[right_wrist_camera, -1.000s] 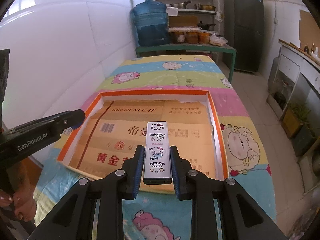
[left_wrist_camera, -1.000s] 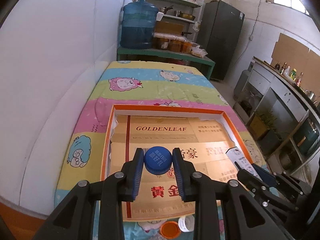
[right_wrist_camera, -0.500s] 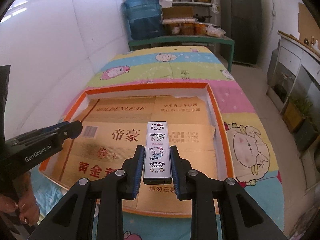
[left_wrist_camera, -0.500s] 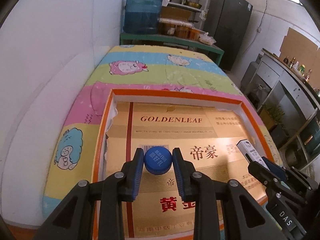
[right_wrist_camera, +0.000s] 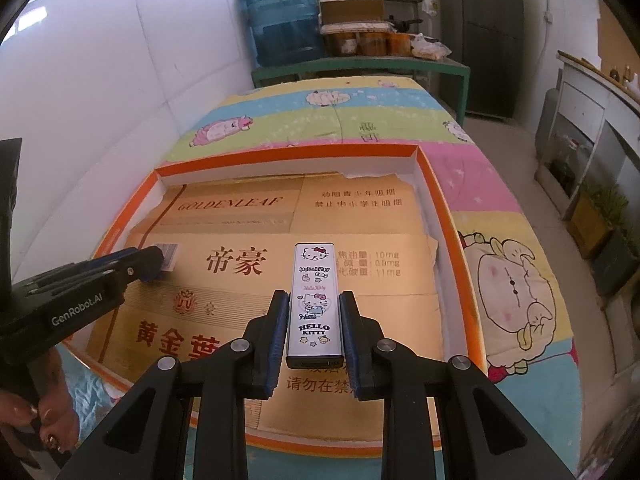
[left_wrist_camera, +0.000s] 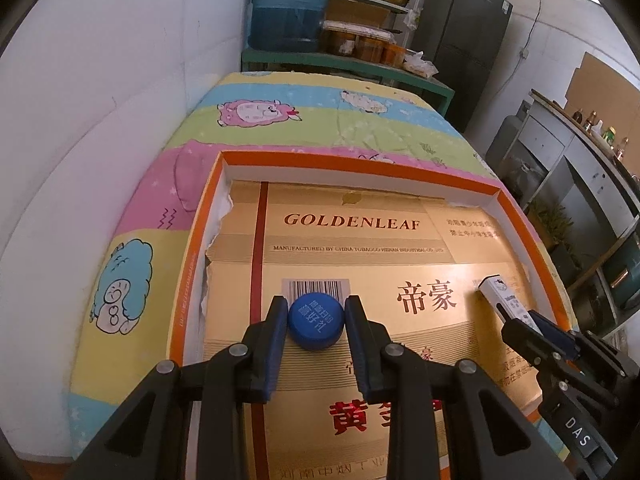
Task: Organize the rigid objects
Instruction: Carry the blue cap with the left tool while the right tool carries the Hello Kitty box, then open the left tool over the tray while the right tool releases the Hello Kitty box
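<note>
My left gripper (left_wrist_camera: 316, 322) is shut on a blue bottle cap (left_wrist_camera: 316, 321) and holds it over the left part of the orange-rimmed box (left_wrist_camera: 360, 160), above a barcode on its gold cardboard lining. My right gripper (right_wrist_camera: 315, 314) is shut on a white Hello Kitty lighter (right_wrist_camera: 315, 300) and holds it over the box's right part (right_wrist_camera: 444, 216). The right gripper and lighter (left_wrist_camera: 500, 300) show at the right in the left wrist view. The left gripper (right_wrist_camera: 152, 266) shows at the left in the right wrist view.
The box lies on a table with a cartoon-print cloth (left_wrist_camera: 280, 120). A white wall (left_wrist_camera: 100, 100) runs along the left. Behind the table stand a green shelf with a blue water jug (left_wrist_camera: 288, 4) and a dark fridge (left_wrist_camera: 468, 40). Cabinets (left_wrist_camera: 580, 184) line the right.
Both grippers have moved forward over the box, each still holding its object. The orange and white caps seen near the front edge earlier are out of view.
</note>
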A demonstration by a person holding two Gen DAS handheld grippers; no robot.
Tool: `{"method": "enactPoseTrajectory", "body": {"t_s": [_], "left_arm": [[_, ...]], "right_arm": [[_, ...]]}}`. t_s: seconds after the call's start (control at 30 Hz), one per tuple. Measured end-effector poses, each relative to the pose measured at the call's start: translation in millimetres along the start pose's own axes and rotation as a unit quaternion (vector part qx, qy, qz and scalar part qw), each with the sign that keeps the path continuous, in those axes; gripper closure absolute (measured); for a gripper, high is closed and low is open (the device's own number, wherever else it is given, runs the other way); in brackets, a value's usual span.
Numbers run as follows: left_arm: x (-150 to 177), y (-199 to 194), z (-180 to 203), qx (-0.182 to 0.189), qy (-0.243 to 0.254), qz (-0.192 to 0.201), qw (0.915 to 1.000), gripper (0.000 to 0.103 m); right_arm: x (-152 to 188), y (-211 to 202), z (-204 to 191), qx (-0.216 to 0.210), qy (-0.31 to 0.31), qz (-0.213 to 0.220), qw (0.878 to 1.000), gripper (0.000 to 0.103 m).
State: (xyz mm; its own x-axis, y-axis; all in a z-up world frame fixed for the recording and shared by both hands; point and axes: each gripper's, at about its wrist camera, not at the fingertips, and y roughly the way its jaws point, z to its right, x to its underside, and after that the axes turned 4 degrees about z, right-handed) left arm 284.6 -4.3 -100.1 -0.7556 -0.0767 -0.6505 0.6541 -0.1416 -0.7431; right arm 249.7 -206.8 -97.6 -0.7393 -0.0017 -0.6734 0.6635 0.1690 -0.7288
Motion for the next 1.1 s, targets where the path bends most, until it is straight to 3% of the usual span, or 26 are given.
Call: {"method": "enactPoseTrajectory", "body": {"t_s": [0.4, 0.53, 0.67, 0.8, 1.1], "left_arm": [[7, 5, 6, -0.01, 0.023, 0.0, 0.9997, 0.071], [7, 3, 3, -0.006, 0.026, -0.003, 0.9997, 0.071], [8, -1, 0, -0.001, 0.026, -0.008, 0.9996, 0.071], [13, -15, 2, -0.006, 0.034, 0.005, 0.9994, 0.052], [18, -56, 2, 0.031, 0.015, 0.033, 0.9989, 0.048]], "right_arm": [[5, 9, 7, 0.001, 0.021, -0.019, 1.0, 0.075], [5, 6, 8, 0.001, 0.023, -0.014, 1.0, 0.063], [4, -2, 9, 0.005, 0.024, -0.006, 1.0, 0.063], [3, -15, 8, 0.013, 0.022, 0.007, 1.0, 0.063], [10, -49, 1, 0.023, 0.014, 0.025, 0.999, 0.063]]}}
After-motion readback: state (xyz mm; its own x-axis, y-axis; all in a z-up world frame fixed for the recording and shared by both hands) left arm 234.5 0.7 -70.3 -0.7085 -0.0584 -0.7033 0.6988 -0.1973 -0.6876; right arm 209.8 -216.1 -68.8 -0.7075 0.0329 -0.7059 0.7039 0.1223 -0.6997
